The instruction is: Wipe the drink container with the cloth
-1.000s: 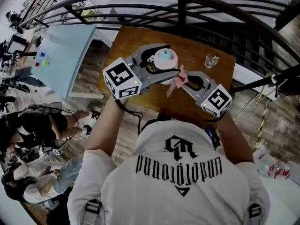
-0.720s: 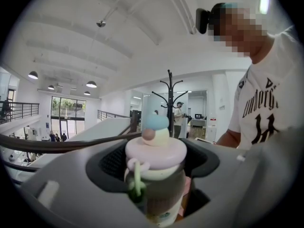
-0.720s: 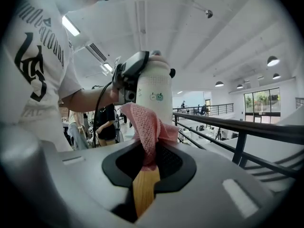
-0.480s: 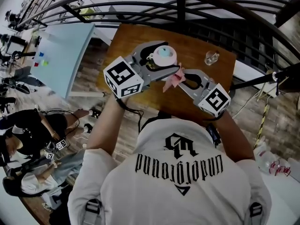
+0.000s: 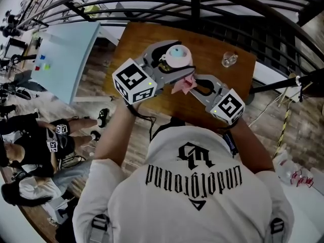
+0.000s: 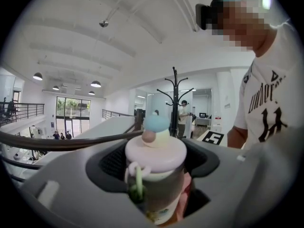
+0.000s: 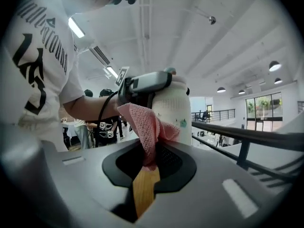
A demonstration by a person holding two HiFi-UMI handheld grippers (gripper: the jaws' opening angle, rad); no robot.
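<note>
Over the last second my right gripper (image 5: 195, 84) has come in toward the bottle. The pink cloth (image 5: 183, 85), which hung loose off to the bottle's lower right, is now bunched up against its side.

Far left, beyond the wooden table (image 5: 136, 39), a pale blue table (image 5: 66, 54) plays no part in this. My left gripper (image 5: 185, 58) is clamped on the drink bottle (image 6: 156, 175), one jaw on each side of the body just below the pale pink lid with its blue knob. It holds the bottle over the wooden table, though I cannot tell whether the base rests on it.

Right of the bottle, the cloth is pinched by one end between my right gripper's closed jaws, and the free end lies on the white wall of the bottle, just under the left gripper's jaw. A small clear glass (image 5: 229, 59) stands well apart near the table's far right corner.

I judge the cloth has just made contact, so the wiping stroke can begin. The part under my left jaws will stay out of reach unless I regrip.
</note>
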